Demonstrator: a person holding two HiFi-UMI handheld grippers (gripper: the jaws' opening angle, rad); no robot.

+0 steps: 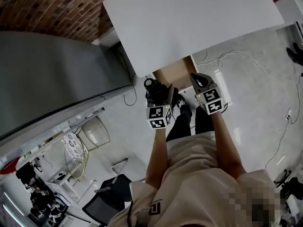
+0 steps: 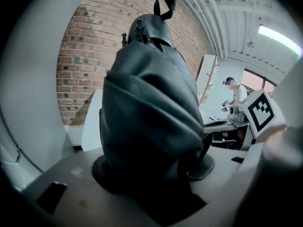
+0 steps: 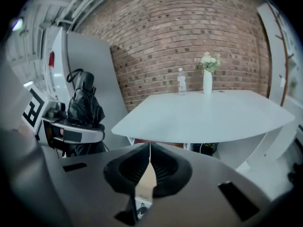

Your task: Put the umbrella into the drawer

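Folded umbrella clamped in my left gripper; right gripper closed and empty.
The dark umbrella fills the space between my left gripper's wide-set jaws, its strap loop at the far end. Just beside it, my right gripper's jaws meet on nothing. The open drawer lies just ahead, between both grippers, under the white table.

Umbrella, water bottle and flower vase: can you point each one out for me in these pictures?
umbrella [image 2: 151, 122], left gripper view, on its folded dark fabric.
water bottle [image 3: 181, 82], right gripper view, on the clear body below the cap.
vase [image 3: 207, 83], right gripper view, on the white body under the flowers.
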